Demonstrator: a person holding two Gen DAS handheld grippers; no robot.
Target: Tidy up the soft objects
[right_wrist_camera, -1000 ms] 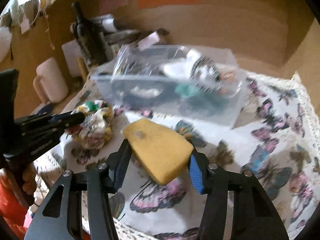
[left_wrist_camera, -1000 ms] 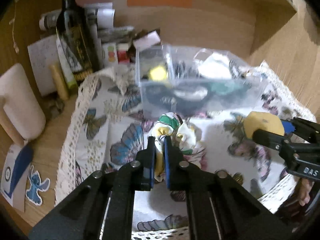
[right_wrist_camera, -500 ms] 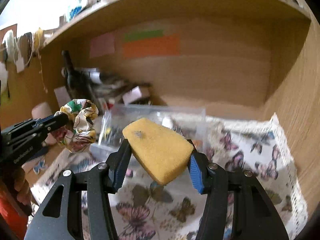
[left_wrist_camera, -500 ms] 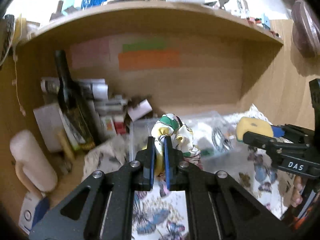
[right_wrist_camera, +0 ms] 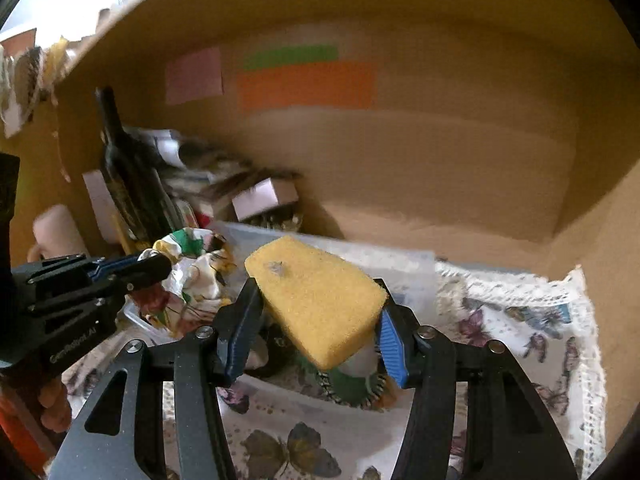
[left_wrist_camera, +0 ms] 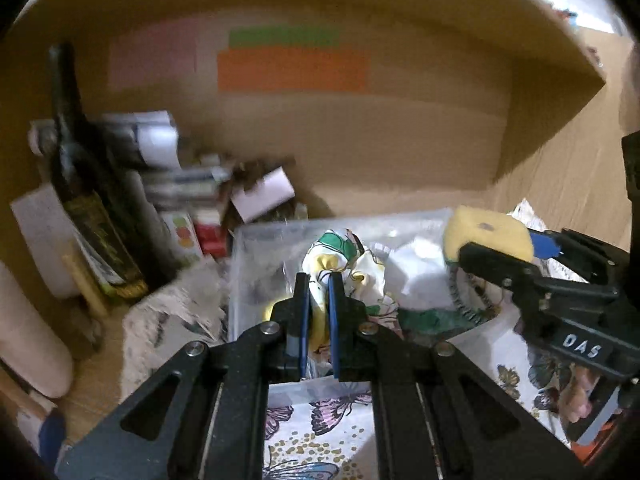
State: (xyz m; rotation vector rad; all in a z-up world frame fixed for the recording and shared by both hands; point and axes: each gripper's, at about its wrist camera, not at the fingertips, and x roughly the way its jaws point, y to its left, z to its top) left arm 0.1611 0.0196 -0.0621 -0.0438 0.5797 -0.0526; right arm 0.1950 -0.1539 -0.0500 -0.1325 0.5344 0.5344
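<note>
Carrying both items over the clear bin (left_wrist_camera: 256,240): left gripper (left_wrist_camera: 319,312) clamps the floral scrunchie (left_wrist_camera: 360,268), right gripper (right_wrist_camera: 316,336) the yellow sponge (right_wrist_camera: 316,300); lowering and releasing inside likely comes next

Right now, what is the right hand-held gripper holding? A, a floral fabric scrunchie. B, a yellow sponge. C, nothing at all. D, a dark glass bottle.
B: the right hand-held gripper is shut on the yellow sponge, which sits between its blue-padded fingers, while the floral scrunchie is pinched in the left hand-held gripper.
</note>
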